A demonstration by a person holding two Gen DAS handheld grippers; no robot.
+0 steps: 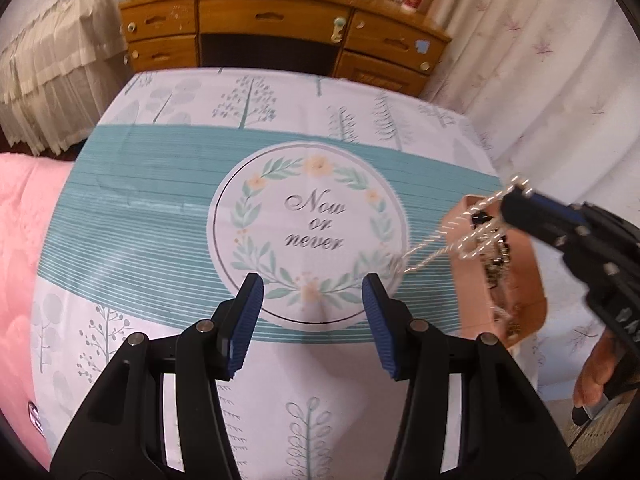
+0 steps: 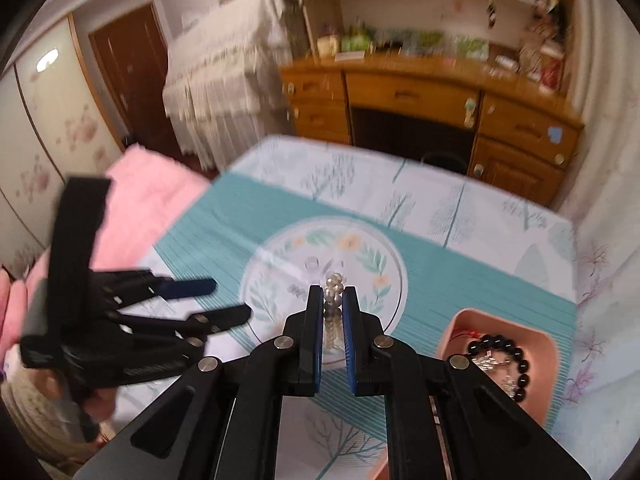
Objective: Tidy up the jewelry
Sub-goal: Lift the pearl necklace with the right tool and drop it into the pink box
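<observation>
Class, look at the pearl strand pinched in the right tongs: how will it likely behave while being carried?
The pearl strand is probably floppy: it hangs in loops from the right tongs. Its round, glossy beads may slip. It seems light, and could snag the jewelry in the pink tray.

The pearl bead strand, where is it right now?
The pearl bead strand is pinched in the right gripper, held above the tablecloth, left of the pink tray.

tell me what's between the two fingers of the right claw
A string of pale beads is pinched between the fingers of the right claw, as the right wrist view shows. In the left wrist view it trails from the claw down toward the pink tray.
</observation>
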